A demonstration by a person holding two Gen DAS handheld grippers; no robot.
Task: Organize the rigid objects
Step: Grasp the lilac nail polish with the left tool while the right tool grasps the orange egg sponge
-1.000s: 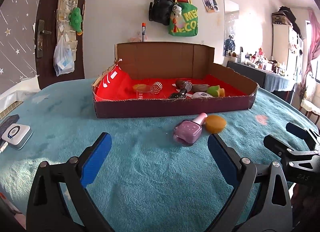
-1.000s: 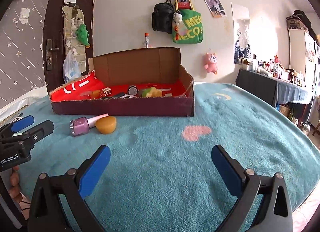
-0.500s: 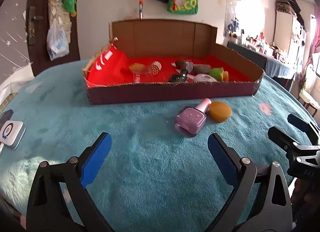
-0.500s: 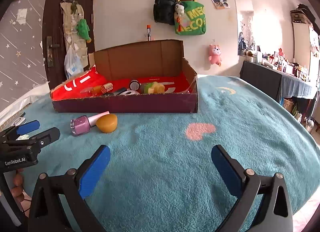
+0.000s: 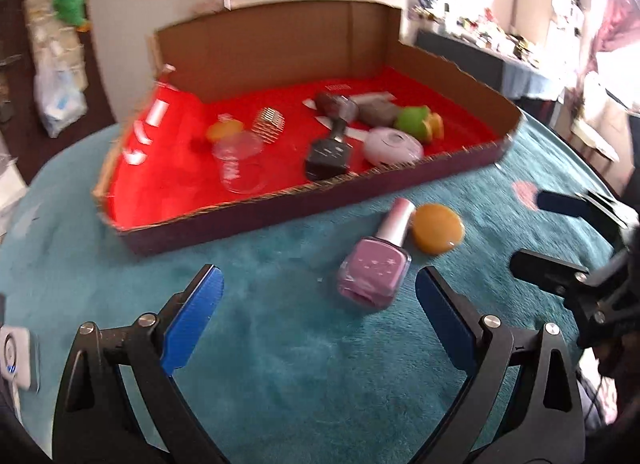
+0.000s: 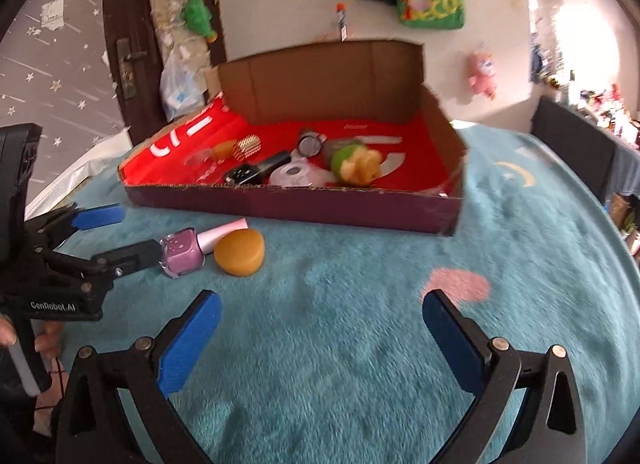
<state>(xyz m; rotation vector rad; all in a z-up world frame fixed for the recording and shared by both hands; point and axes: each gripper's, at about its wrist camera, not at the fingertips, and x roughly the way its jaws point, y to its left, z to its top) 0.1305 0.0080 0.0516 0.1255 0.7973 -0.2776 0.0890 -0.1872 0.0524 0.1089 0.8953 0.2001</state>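
Two things lie outside the cardboard box (image 5: 400,179), and by my judgement the step in hand is the approach to the first of them, with nothing gripped yet. The box sits on the teal-covered desk (image 5: 304,364), its red floor already holding a clear cup, a dark bottle, a pale round case, a green toy and other small pieces.

Both pairs of tongs stand wide and hold nothing. The left tongs (image 5: 318,304) hover low over the desk, facing the box. The right tongs (image 6: 320,328) hang over bare plush, well apart from the loose things.

The pink nail polish bottle (image 5: 374,270) lies on its side just short of the box's front wall, cap toward the box. It lies just ahead of the left tongs and nearer their right finger than their left. The amber disc (image 5: 438,228) touches or nearly touches its cap.

The next move probably calls for the left tongs to shift slightly right, straddle the bottle's body, and close without nudging the disc.
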